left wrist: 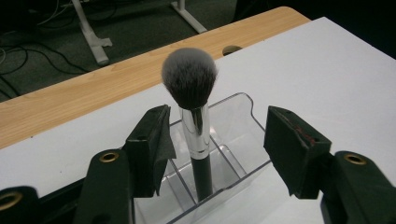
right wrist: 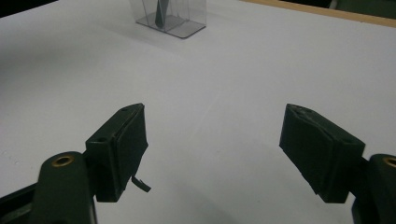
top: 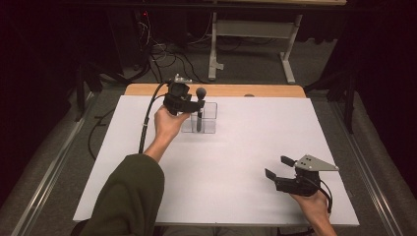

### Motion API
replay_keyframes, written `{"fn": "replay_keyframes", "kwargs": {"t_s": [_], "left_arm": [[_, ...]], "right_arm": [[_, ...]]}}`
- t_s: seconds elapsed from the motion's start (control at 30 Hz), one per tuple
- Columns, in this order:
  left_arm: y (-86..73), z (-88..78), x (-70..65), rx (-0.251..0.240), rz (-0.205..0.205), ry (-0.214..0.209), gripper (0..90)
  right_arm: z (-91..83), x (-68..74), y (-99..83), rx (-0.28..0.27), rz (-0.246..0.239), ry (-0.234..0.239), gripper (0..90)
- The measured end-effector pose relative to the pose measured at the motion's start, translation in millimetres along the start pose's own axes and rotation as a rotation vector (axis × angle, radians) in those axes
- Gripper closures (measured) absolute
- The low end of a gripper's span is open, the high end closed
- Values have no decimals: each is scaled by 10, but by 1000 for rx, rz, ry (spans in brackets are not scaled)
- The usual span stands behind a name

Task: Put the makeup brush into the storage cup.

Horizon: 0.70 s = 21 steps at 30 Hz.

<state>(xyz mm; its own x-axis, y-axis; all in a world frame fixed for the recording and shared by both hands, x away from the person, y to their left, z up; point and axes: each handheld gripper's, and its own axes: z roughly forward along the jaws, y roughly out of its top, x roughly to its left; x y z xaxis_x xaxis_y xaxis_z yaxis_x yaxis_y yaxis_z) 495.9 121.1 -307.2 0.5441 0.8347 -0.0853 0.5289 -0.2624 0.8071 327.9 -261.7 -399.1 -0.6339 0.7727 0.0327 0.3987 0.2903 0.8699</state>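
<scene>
A makeup brush (top: 200, 92) with a dark, grey-tipped head (left wrist: 189, 77), a silver ferrule and a black handle stands upright in a clear plastic organizer (top: 211, 118) near the far edge of the table. My left gripper (top: 192, 104) hovers at the brush from the left. In the left gripper view it (left wrist: 219, 149) is open, one jaw on each side of the ferrule and neither pad touching it. My right gripper (top: 277, 166) rests open and holding nothing at the near right (right wrist: 215, 149). The organizer (right wrist: 170, 18) is far ahead of it.
A white sheet (top: 236, 157) covers the table, with a strip of bare wood (top: 236, 90) along the far edge. Beyond the table are floor cables (top: 167, 54) and a white desk frame (top: 251, 29). The left gripper's cable (top: 145, 123) trails over the sheet.
</scene>
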Motion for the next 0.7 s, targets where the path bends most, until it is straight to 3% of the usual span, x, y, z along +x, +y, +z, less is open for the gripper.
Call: {"fn": "replay_keyframes", "kwargs": {"t_s": [0.1, 0.27, 0.7], "left_arm": [[3, -50, -12, -1, 15, 0, 406], [4, -129, 18, -11, 5, -7, 405], [-4, -200, -9, -15, 16, -22, 403]], "right_arm": [[3, 1, -1, 2, 0, 1, 247], [10, -1, -1, 4, 1, 2, 247], [6, -1, -1, 2, 0, 1, 247]]}}
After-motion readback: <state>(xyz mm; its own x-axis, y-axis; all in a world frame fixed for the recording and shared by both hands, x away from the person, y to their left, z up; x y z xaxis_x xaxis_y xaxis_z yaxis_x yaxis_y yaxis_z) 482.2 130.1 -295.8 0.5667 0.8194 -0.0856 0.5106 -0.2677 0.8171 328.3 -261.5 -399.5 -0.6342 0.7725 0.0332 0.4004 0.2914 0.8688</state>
